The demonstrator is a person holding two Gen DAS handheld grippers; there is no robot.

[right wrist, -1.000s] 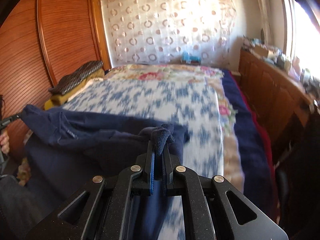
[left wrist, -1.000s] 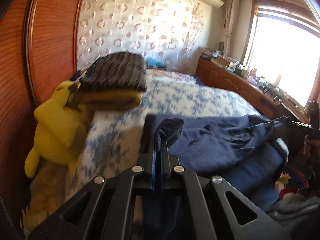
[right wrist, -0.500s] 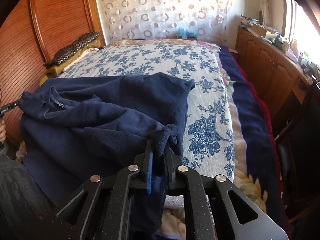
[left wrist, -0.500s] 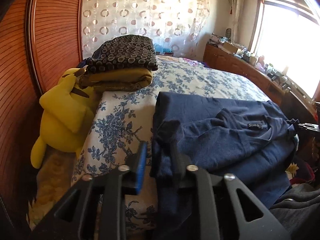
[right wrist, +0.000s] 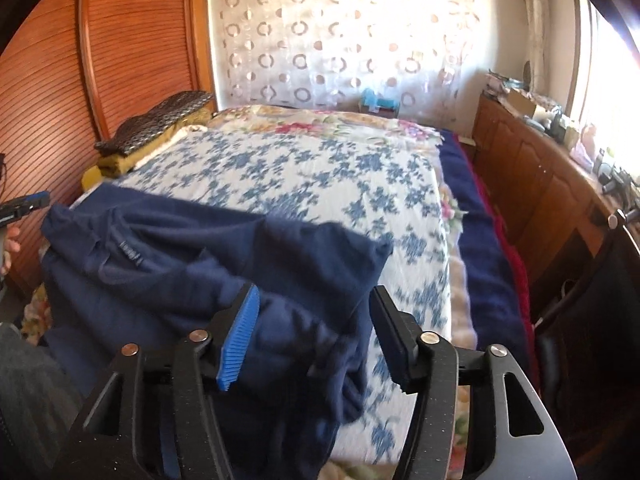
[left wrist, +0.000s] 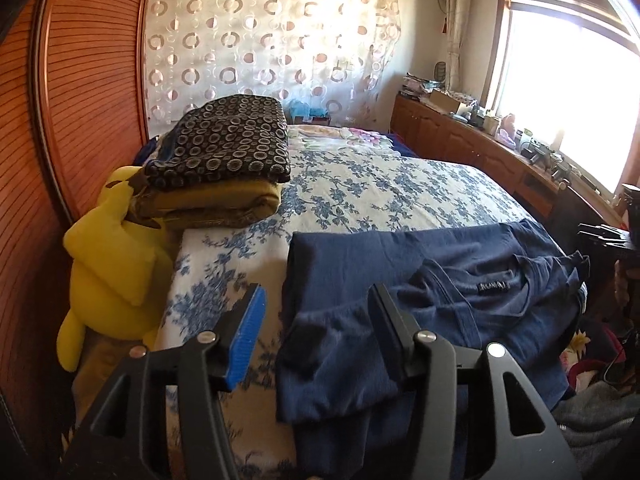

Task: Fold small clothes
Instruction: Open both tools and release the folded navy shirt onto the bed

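Both grippers are letting go here: left gripper (left wrist: 316, 332) and right gripper (right wrist: 314, 326) have fingers opening, navy cloth lying loose between them, not pinched. The navy shirt (left wrist: 460, 280) sits rumpled on the floral bedspread (left wrist: 380, 188), lower centre of frame. I'd smooth it flat before regrabbing the sleeve. No containers I can make out.

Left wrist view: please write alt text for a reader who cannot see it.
A navy blue garment lies rumpled on a bed with a blue floral cover, and the left claw is opening over its near edge without pinching it. A yellow plush toy and a stack of folded cloth sit to the left.
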